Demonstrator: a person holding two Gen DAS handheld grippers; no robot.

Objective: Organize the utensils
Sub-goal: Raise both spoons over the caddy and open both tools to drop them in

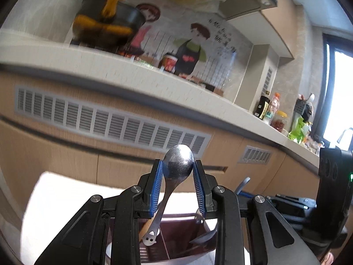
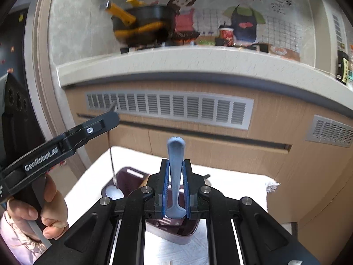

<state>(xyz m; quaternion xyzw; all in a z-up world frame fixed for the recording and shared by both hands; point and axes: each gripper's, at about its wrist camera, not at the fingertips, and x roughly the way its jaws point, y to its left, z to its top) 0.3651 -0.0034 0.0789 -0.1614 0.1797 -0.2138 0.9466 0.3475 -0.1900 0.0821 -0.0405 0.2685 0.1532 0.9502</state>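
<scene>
My left gripper (image 1: 178,164) is shut on the bowl of a metal spoon (image 1: 179,162), whose handle hangs down toward a maroon utensil holder (image 1: 189,254). The holder has divided compartments, with another metal utensil (image 1: 204,238) and a wooden handle (image 1: 144,228) inside. My right gripper (image 2: 176,162) is shut on a light blue utensil (image 2: 175,152), which stands upright above the maroon utensil holder (image 2: 129,180). A white spoon (image 2: 113,194) lies in the holder's end slot. At the left of the right wrist view, a hand carries the left gripper (image 2: 113,113) with the metal spoon (image 2: 111,161) dangling.
The holder stands on a white cloth-covered surface (image 2: 231,183) in front of wooden cabinets with a vent grille (image 2: 169,108). On the counter (image 2: 198,59) above are a black pot with yellow handles (image 2: 143,25), a red cup (image 2: 226,34) and bottles (image 1: 264,108).
</scene>
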